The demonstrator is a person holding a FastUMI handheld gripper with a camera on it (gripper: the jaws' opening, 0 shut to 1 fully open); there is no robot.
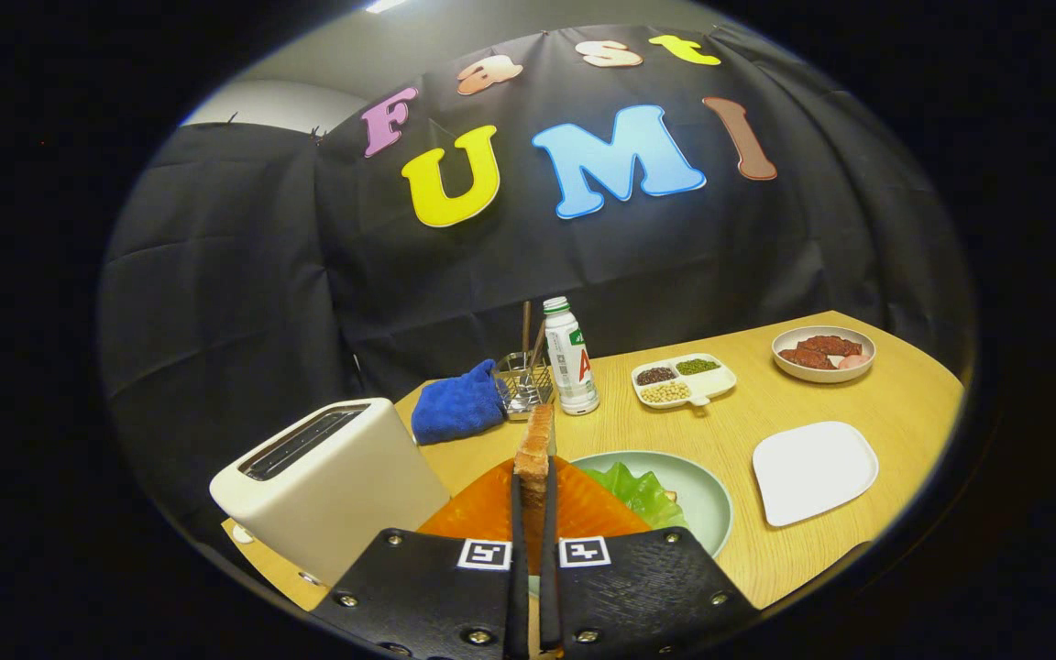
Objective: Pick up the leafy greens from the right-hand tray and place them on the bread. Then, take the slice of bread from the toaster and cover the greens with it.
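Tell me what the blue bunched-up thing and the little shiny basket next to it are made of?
The blue bunched-up cloth looks like soft, fluffy fabric, maybe microfibre: it lies in folds with a fuzzy, matte surface. The little shiny basket looks like bare metal wire: thin, glinting bars you can see through. The gripper is shut on the slice of bread.

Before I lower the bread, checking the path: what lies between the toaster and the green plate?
In the gripper view, the gripper holding the bread slice edge-on, above an orange tray.
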